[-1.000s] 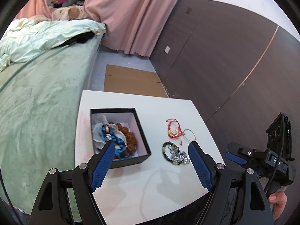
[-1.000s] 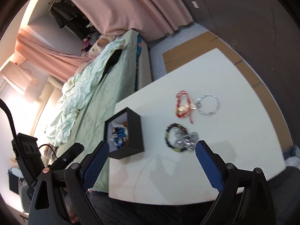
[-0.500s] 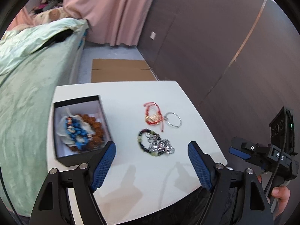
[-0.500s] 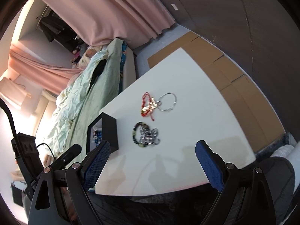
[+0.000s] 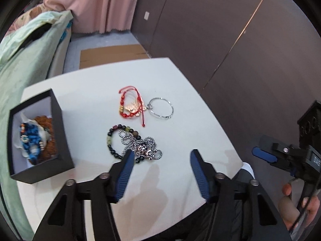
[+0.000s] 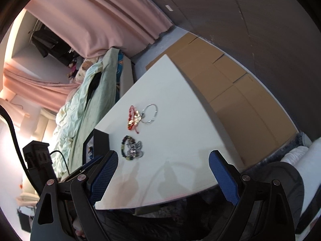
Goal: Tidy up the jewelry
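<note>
Blue-padded left hand-held gripper (image 5: 160, 156) has neared the chain (image 5: 140, 144), jaws closing.

Left wrist view: looks steeply down along its blue jaws at the white surface (image 5: 180, 100) from near, black jewelry box (image 5: 60, 140) at left. Right wrist view: set farther back and lower, tilted, facing across the same surface toward the bed (image 6: 86, 104). Shared: beaded bracelet (image 5: 114, 140), red cord bracelet (image 5: 130, 104), silver bangle (image 5: 161, 108).

On my white table (image 5: 180, 104) I count four loose pieces: one red cord bracelet (image 5: 130, 105), one silver bangle (image 5: 161, 108), one dark beaded bracelet (image 5: 112, 142), one silver chain (image 5: 144, 146). One black box (image 5: 60, 132) sits beside them, its contents too tangled to count.
</note>
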The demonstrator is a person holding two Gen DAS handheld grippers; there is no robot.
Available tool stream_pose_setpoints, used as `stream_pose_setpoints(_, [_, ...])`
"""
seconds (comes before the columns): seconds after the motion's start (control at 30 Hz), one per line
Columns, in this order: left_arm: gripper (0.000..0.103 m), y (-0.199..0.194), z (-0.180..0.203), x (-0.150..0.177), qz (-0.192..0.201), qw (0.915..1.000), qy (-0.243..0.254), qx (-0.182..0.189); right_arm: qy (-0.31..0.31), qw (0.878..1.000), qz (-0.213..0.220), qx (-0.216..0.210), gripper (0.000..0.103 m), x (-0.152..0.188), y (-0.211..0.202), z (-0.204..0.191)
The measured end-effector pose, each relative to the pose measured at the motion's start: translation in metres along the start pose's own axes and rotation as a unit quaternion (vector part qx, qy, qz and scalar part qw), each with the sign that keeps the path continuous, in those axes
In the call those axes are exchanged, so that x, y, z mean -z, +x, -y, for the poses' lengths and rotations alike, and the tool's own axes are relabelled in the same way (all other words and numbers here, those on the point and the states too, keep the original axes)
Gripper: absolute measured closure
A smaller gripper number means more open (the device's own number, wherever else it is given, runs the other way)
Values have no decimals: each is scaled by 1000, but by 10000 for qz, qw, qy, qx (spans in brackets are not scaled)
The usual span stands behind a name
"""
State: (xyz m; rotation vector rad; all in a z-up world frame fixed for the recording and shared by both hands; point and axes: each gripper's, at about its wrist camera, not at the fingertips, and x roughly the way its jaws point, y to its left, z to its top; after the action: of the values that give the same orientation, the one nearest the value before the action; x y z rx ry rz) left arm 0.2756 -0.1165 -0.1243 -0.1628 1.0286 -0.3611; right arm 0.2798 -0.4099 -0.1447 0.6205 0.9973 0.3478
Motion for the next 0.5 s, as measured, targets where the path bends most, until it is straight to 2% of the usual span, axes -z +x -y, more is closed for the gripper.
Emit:
stream_pose_setpoints(0.2, [48, 30, 2, -4, -289, 9994, -2, -183, 167, 9998, -22, 71, 10, -2, 0, 15])
stream_pose_setpoints(0.47, [49, 58, -4, 1, -560, 9959, 62, -709, 267, 9995, -94, 112, 10, -5, 5, 20])
stream_pose_setpoints(0.5, [49, 57, -5, 3, -497, 9959, 83, -746, 265, 9995, -103, 109, 10, -4, 6, 18])
